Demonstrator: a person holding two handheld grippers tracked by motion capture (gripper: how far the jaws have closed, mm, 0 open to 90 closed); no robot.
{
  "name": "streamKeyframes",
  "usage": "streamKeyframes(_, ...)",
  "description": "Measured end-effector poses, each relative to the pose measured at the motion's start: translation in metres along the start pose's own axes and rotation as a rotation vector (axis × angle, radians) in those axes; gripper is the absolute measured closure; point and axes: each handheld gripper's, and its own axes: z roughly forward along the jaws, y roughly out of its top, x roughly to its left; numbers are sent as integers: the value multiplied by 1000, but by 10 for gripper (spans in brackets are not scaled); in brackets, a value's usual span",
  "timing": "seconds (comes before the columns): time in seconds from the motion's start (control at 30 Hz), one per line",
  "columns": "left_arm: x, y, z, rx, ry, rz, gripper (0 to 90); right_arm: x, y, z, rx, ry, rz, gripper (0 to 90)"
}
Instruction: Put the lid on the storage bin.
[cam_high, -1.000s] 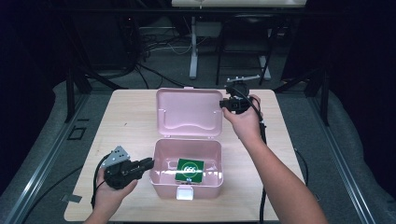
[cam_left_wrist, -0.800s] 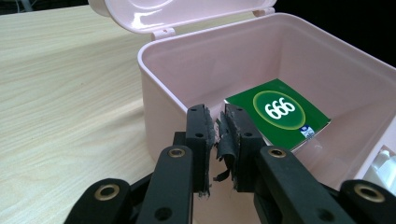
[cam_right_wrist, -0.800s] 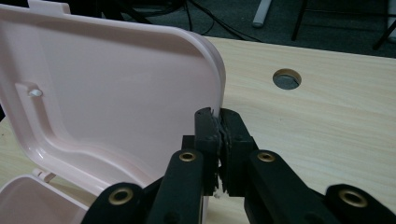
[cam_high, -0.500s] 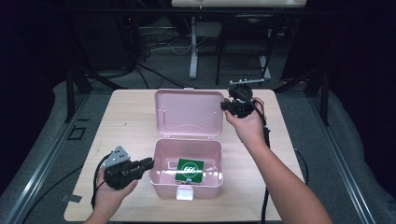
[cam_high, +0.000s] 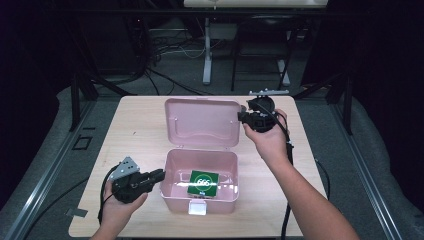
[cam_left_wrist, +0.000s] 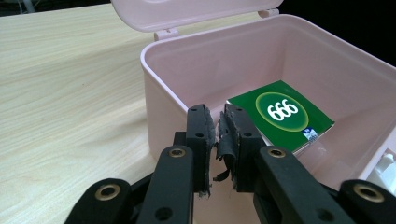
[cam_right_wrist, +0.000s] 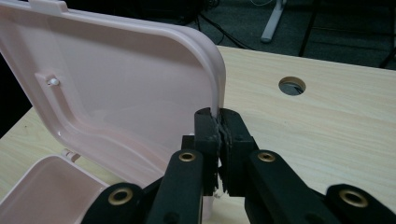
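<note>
Jaws of our right gripper pinch the lid edge at frame centre; our left gripper jaws sit pressed together beside the box wall.

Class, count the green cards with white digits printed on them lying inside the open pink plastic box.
1. The green card with white digits lies flat on the floor of the open pink plastic box, toward its right side in the high view. Anything beneath the card would be hidden.

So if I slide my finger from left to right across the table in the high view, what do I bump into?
Left tongs → green card marked 666, lying inside the pink box → right tongs, shut on the edge of the open lid.
</note>
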Motion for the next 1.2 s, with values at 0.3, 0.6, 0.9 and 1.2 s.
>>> streamKeyframes(0.3,-2,-1,-2,4,1,2,807,4,-10,-10,-43,17,-37,869)
streamKeyframes(0.6,-3,-2,-4,9,-3,4,805,10,-21,-20,-84,33,-68,869)
streamKeyframes(0.9,-3,-2,-3,5,-4,5,799,13,-32,-28,-120,32,-98,868)
streamKeyframes(1.2,-3,-2,-4,5,-4,5,799,16,-42,-35,-150,37,-109,863)
